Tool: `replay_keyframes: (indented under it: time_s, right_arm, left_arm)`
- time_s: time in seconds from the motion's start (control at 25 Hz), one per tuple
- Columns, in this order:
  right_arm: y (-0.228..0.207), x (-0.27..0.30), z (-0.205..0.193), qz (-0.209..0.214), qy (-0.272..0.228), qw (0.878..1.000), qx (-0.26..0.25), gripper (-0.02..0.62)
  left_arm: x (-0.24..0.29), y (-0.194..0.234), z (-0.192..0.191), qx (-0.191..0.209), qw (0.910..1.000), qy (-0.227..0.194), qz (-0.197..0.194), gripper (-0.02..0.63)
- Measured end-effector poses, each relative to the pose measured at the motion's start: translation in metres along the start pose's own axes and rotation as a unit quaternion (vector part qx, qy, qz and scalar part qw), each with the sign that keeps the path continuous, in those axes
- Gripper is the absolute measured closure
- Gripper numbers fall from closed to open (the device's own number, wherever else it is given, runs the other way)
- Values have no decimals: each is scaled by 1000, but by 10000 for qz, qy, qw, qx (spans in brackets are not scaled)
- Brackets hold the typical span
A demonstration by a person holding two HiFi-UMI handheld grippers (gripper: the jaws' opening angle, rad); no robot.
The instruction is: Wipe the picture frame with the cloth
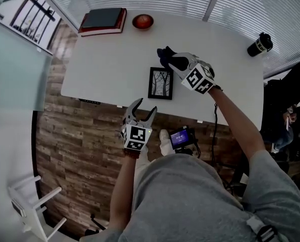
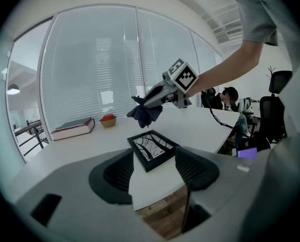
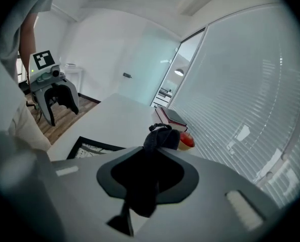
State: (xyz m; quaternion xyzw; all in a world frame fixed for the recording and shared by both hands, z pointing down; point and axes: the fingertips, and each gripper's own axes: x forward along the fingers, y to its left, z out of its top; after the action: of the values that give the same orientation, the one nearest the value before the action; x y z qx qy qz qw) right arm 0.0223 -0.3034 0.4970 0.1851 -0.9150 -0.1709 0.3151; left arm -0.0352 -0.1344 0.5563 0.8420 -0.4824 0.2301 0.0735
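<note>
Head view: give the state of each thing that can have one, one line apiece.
picture frame, flat on the table, face up.
cloth, bunched, held off the table.
right gripper, shut on the cloth.
left gripper, open, empty.
book, closed, lying flat.
bowl, upright.

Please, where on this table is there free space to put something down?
The widest bare patch of the table lies left of the picture frame, in front of the book and bowl. Another lies between the frame and the mug. Crowded: just above the frame, where the right hand-held gripper holds the cloth.
</note>
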Motion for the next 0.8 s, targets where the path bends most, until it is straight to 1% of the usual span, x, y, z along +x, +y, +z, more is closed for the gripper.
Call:
replay_keyframes:
  time_s: [0.12, 0.28, 0.48, 0.56, 0.64, 0.72, 0.8]
  right_arm:
    - [-1, 23, -12, 215, 186, 9996, -34, 515]
    - [0, 53, -28, 439, 366, 9984, 34, 515]
    - [14, 71, -46, 704, 603, 9948, 420, 515]
    - [19, 73, -50, 775, 705, 9931, 535, 516]
    - [27, 76, -52, 861, 804, 9913, 583, 517]
    - [36, 78, -51, 966, 898, 9898, 541, 517]
    - [46, 79, -51, 1068, 1001, 9884, 402, 517]
  left_arm:
    - [18, 0, -10, -49, 9996, 225, -168, 316]
    - [38, 5, -21, -88, 9982, 520, -302, 316]
    - [47, 3, -35, -60, 9937, 1020, -458, 308]
    - [50, 3, -34, -76, 9927, 1105, -475, 304]
    - [54, 4, -36, -211, 9917, 1147, -533, 298]
    - [59, 1, -38, -399, 9898, 1184, -682, 298]
    - [63, -4, -41, -403, 9889, 1220, -750, 298]
